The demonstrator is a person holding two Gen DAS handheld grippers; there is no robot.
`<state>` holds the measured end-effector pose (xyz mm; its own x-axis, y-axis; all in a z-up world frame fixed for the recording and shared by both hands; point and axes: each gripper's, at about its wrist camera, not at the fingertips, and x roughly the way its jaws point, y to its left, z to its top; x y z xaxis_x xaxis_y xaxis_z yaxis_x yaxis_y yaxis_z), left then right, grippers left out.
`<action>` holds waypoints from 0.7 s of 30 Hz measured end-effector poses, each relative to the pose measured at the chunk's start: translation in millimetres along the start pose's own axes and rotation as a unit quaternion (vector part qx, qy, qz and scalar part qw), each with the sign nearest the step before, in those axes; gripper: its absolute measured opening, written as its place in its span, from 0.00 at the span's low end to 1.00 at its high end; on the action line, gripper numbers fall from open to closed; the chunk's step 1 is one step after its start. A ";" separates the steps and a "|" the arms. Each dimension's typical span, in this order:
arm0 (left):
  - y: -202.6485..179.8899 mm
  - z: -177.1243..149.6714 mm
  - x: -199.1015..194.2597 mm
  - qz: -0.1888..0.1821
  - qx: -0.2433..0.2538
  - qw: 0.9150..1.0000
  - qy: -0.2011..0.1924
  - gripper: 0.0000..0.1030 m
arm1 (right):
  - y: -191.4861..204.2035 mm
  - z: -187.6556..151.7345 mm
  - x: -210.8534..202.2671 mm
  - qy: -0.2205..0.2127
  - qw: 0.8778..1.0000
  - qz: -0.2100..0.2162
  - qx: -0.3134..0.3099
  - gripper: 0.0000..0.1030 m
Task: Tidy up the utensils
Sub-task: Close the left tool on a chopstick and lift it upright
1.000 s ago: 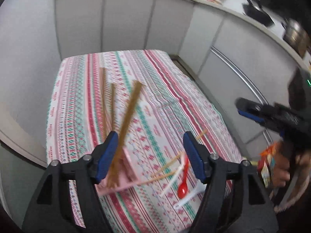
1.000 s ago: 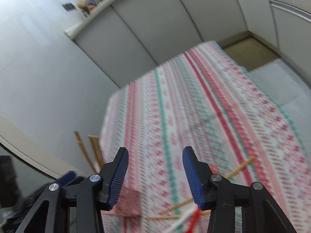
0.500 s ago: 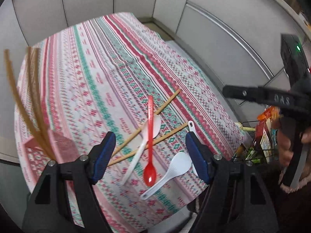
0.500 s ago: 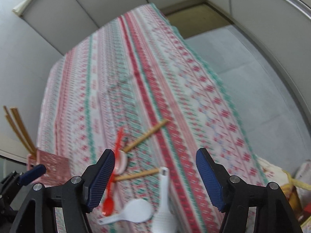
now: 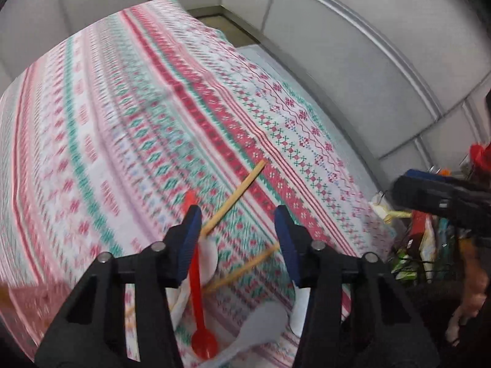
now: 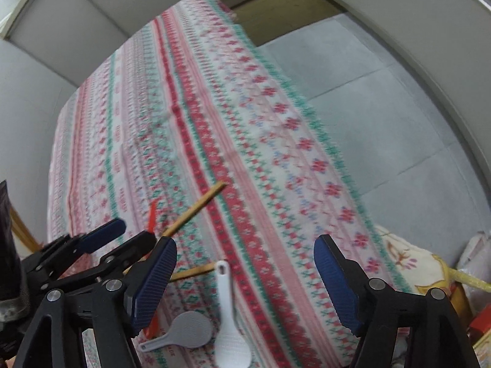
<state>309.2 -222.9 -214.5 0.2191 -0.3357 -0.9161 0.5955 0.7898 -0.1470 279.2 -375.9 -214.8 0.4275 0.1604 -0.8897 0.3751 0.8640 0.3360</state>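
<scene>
On the striped tablecloth [image 5: 122, 107] near its front edge lie a red spoon [image 5: 196, 291], two wooden chopsticks [image 5: 236, 193] and white rice paddles [image 5: 264, 325]. My left gripper [image 5: 237, 233] hovers over them with its jaws closing. The chopsticks and a white spoon [image 5: 208, 257] lie below the gap, and the pads press on nothing. My right gripper [image 6: 245, 276] hangs above a white paddle [image 6: 228, 322] with its jaws opening and nothing gripped. A second paddle [image 6: 187, 334], a chopstick [image 6: 196, 208] and the left gripper [image 6: 122, 239] show to its left.
A blurred pink holder [image 5: 27, 303] sits at the table's front left corner. Grey floor tiles [image 6: 383, 107] and white cabinet fronts [image 5: 353, 46] lie beyond the table's right edge. Bags and packets [image 5: 423, 245] crowd the floor at the right.
Both grippers have come down closer to the utensils. The left view has swung right, off the pink holder. The left jaws have narrowed; the right jaws have widened.
</scene>
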 end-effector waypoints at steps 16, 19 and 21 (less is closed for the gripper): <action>-14.4 23.5 65.5 0.038 0.071 0.996 0.032 0.14 | -16.8 10.9 -1.4 0.012 0.997 0.059 0.050 0.76; -15.1 28.3 68.3 0.039 0.072 0.996 0.024 0.12 | -21.6 11.2 -1.7 0.012 0.996 0.062 0.063 0.76; -13.9 29.4 66.4 0.048 0.075 0.996 0.016 0.10 | -23.9 11.0 -2.2 0.013 0.996 0.064 0.068 0.76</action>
<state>338.3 -271.2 -262.4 0.2570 -0.2437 -0.9352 0.6822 0.7312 -0.0031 278.4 -402.2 -217.5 0.4580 0.2796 -0.8438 0.4271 0.7633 0.4848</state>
